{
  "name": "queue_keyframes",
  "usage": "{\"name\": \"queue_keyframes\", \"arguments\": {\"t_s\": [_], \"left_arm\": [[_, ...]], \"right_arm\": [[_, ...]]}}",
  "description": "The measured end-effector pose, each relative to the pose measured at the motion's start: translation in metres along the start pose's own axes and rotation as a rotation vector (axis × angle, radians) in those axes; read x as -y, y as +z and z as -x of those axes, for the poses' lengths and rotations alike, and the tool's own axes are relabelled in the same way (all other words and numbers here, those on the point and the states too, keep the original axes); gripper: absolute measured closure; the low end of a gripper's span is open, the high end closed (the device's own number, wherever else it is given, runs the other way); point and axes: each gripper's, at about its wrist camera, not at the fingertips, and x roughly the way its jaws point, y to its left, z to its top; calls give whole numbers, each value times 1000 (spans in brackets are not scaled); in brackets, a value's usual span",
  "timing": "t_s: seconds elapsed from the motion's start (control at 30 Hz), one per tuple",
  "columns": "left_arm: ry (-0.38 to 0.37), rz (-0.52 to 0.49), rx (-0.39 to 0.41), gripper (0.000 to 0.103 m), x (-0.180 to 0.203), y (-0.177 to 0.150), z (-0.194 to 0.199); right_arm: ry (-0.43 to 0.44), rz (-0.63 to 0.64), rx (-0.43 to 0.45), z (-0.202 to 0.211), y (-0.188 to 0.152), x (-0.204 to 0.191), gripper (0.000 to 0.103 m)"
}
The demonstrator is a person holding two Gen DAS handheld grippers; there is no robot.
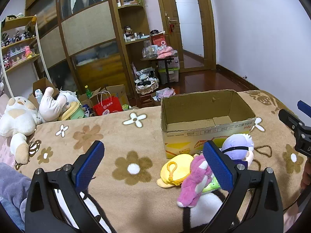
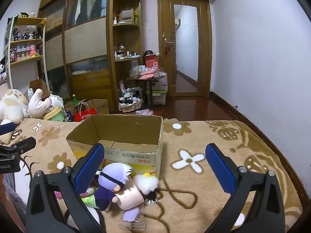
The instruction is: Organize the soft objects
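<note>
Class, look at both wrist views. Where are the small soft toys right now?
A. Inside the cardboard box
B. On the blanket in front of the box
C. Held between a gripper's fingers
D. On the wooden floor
B: the yellow toy, pink toy and purple-haired doll lie on the blanket beside the box, which looks empty.

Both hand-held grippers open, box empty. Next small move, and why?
Probably ease the right hand-held gripper down and left over the purple-haired doll. The cardboard box holds nothing yet, both grippers are open and empty, and that doll lies on top of the pile, just in front of the box.
</note>
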Motion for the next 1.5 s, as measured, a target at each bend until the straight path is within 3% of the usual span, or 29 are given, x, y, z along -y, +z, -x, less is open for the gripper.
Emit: {"name": "queue_keyframes", "arguments": {"t_s": [1.5], "left_arm": [[10,-7,5,3,1,2,4]], "right_arm": [[11,-12,0,0,-6,-1,0]]}}
